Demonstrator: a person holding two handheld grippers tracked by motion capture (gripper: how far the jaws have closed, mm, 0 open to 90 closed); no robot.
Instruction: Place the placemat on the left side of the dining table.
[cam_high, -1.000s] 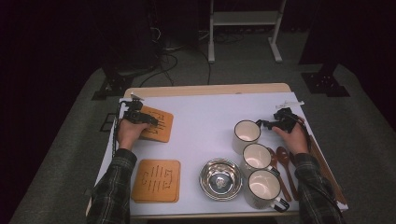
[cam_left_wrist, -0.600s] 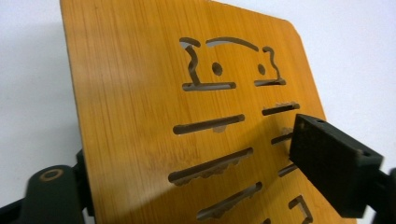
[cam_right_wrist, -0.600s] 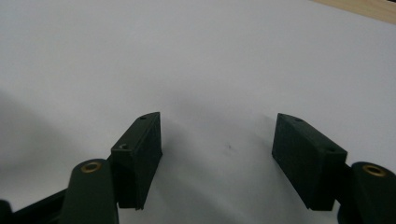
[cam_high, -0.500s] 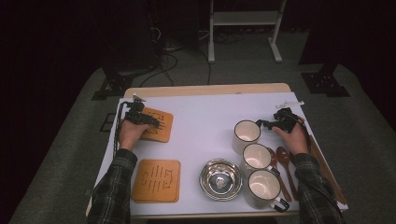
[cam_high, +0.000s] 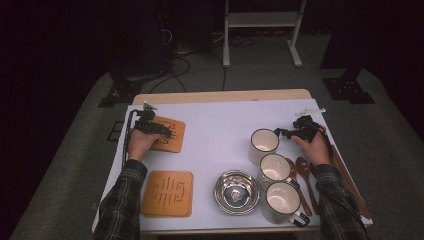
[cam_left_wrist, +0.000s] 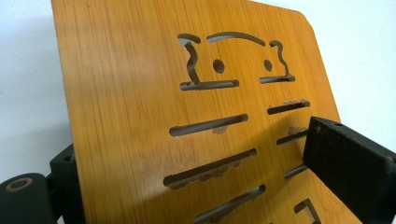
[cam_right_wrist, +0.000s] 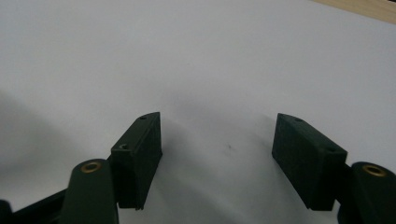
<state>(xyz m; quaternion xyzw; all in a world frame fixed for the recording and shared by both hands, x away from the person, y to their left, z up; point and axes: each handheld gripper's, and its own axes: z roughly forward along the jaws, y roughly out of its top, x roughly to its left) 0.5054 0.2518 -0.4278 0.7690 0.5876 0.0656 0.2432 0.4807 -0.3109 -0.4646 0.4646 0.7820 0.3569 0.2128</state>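
No brand, label or readable writing is seen on any item; the wooden trivets carry only cut-out slots and shapes, not letters.

The left gripper (cam_high: 159, 129) sits at the left edge of the tabletop, over the far trivet (cam_high: 167, 134), which lies flat near that edge. In the left gripper view the trivet (cam_left_wrist: 187, 116) lies between the two jaws, one on each side of the board. The jaws have just been opening. The near pad appears to stand just clear of the wood, though at this close angle contact cannot be fully ruled out.

The right gripper (cam_high: 282, 133) rests near the right edge, just beside the far mug (cam_high: 264, 145). In the right gripper view its jaws are spread apart over bare white tabletop (cam_right_wrist: 196, 60), with nothing between them.

A second trivet (cam_high: 167, 193) lies at the near left corner. A steel bowl (cam_high: 236, 192) stands at the near edge, with two more mugs (cam_high: 276, 170) beside it and wooden spoons (cam_high: 300, 172) towards the right edge.

Compared with the earlier frames, both hands, the trivets, mugs, bowl and spoons are in the same places; no item has shifted.
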